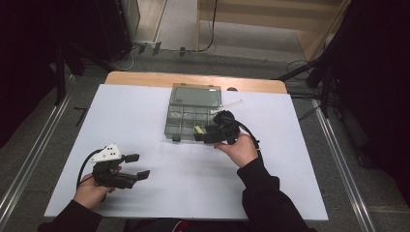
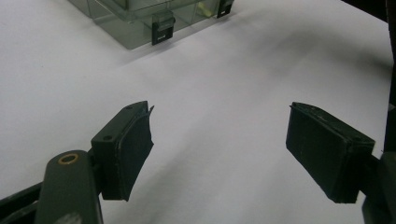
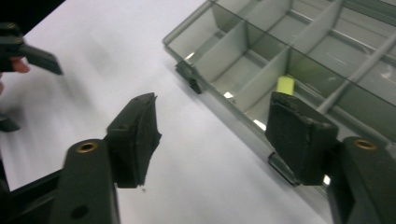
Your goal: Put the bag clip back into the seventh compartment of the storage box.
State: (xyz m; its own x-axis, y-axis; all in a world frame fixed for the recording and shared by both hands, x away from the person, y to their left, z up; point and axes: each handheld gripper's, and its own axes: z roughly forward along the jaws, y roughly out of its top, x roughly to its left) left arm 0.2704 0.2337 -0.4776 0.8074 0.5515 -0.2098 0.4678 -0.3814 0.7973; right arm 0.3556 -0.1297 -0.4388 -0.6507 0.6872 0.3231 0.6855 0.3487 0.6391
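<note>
White surface point(image 1: 159, 193), clear compartment box point(image 1: 193, 113) at 12 o'clock, lid open. Right gripper point(image 1: 205, 135) at box's front edge, fingers point(image 3: 299, 135) apart, nothing between. Left gripper point(image 1: 138, 166) at 8 o'clock, fingers apart, empty. Small yellow-green piece point(image 3: 285, 85) in front compartment; shape unclear.

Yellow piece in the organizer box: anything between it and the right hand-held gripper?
Nothing visible. The right hand-held gripper stands open at the organizer box's near edge, lid back. The yellow piece lies in a front compartment just past the jaws, with the low box wall between.
</note>
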